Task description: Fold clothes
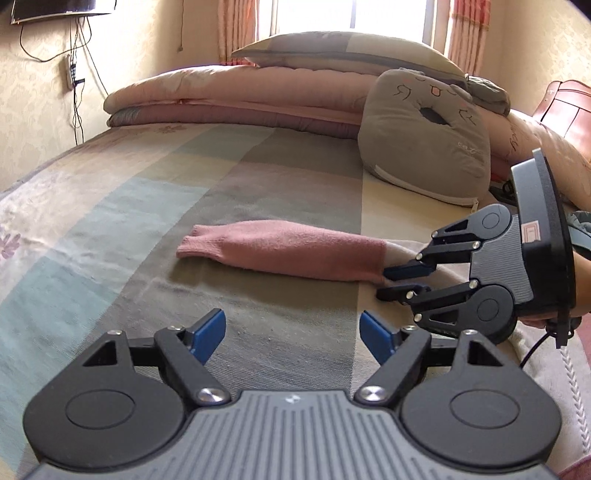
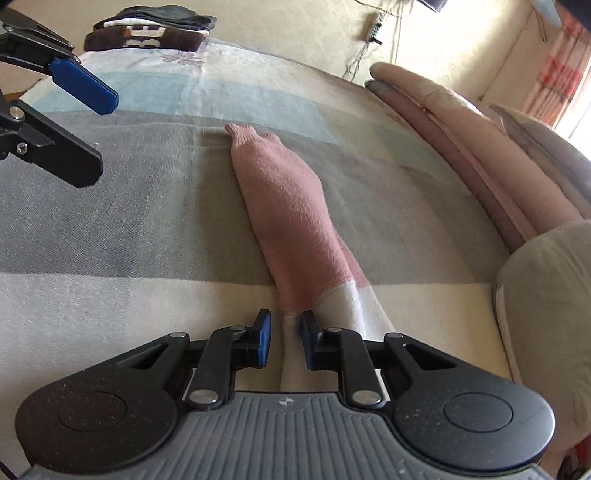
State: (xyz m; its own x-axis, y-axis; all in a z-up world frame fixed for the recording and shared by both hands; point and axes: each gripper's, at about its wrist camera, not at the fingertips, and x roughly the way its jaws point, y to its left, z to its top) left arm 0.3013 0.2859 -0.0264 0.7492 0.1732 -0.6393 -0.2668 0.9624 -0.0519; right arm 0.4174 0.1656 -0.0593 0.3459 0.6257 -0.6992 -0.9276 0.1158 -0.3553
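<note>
Sweater sleeve (image 2: 288, 206): pink knit, cream above, flat on our bed (image 2: 110, 229). Right gripper (image 2: 284, 332) jaws pinch its cream part; left gripper (image 1: 293, 332) jaws spread. Sweater body cut off.

In front of me, a bed sheet (image 1: 122, 206) in wide pastel blocks covers the bed. At its far side lies a folded pink quilt (image 1: 229, 99) with a pillow (image 1: 343, 51) on top. A grey cat-face cushion (image 1: 424, 136) leans beside them. A bright window (image 1: 351, 14) has striped curtains (image 1: 469, 33). Cables (image 1: 77, 92) hang down the wallpapered wall.
</note>
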